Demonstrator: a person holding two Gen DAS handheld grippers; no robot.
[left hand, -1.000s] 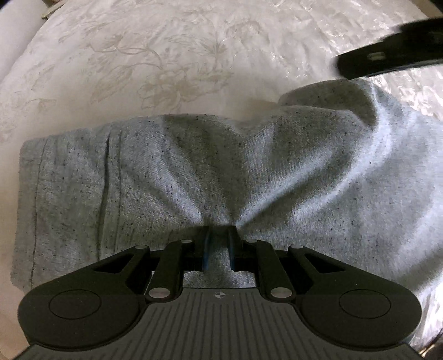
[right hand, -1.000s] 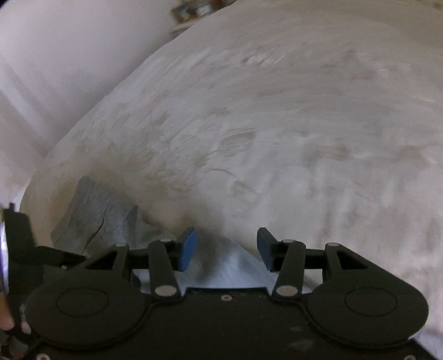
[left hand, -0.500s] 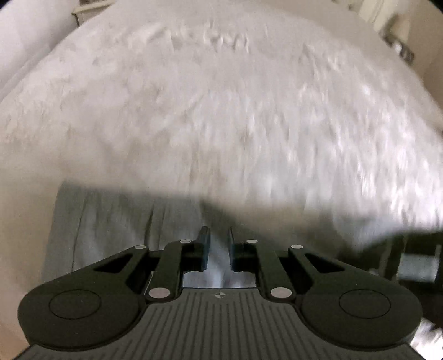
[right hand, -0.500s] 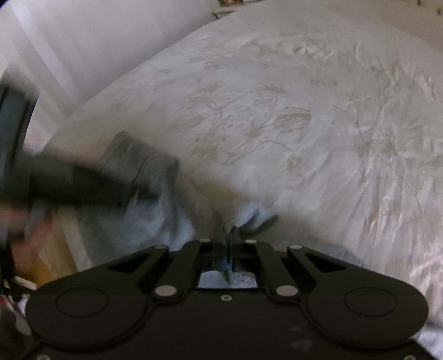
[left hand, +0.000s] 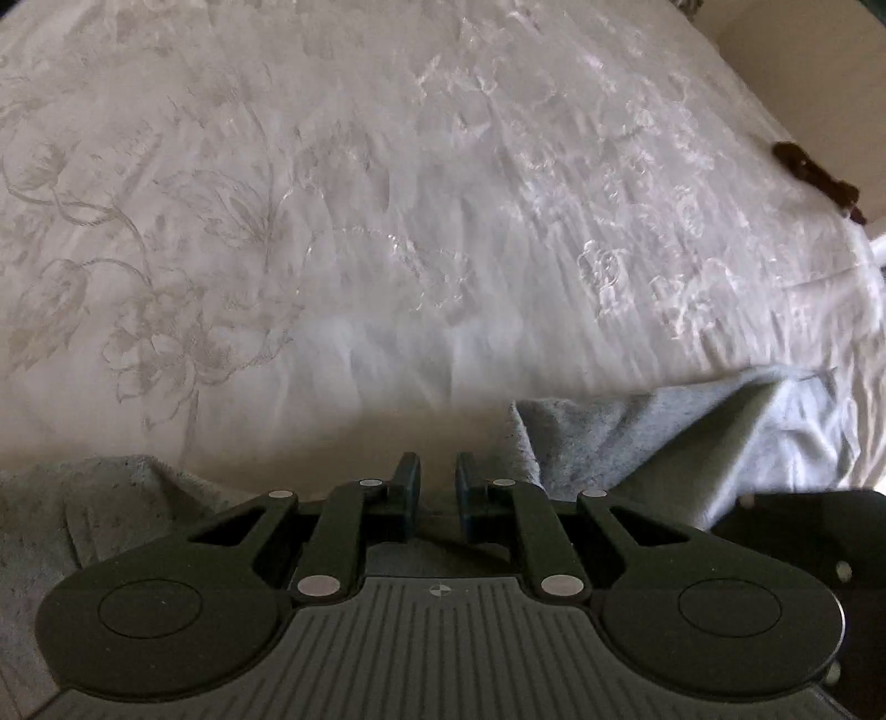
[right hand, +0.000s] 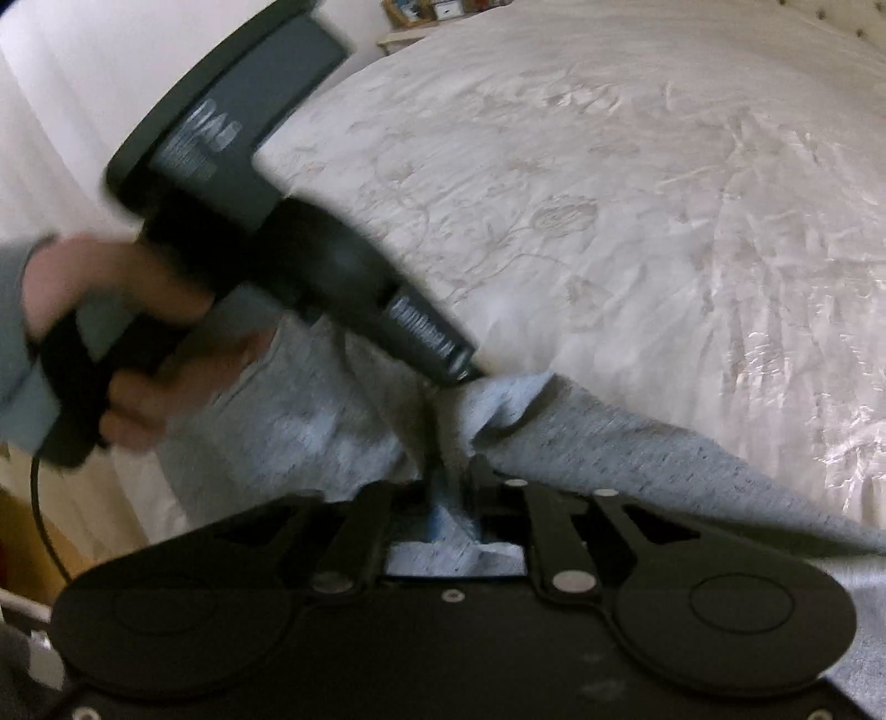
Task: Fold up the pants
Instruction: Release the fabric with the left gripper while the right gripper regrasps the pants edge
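Note:
The grey speckled pants (right hand: pixel 637 454) lie on a white embroidered bedspread (right hand: pixel 609 194). My right gripper (right hand: pixel 451 498) is shut on a bunched fold of the pants. The left gripper shows in the right wrist view (right hand: pixel 465 371), its tip touching the same bunch of fabric, held by a hand. In the left wrist view my left gripper (left hand: pixel 437 482) has its jaws close together with a narrow gap; pants fabric (left hand: pixel 637 437) lies to its right and lower left (left hand: pixel 66 509), and whether it pinches cloth is hidden.
The bedspread (left hand: pixel 387 194) stretches far ahead in both views. A dark brown object (left hand: pixel 814 177) sits at the bed's right edge. A white wall (right hand: pixel 83 83) and small shelf items (right hand: pixel 432 11) stand at the far side.
My right gripper went from open to shut on the pants fabric. The left gripper swung away from the flat pants and moved over next to the right gripper, its jaws parted slightly.

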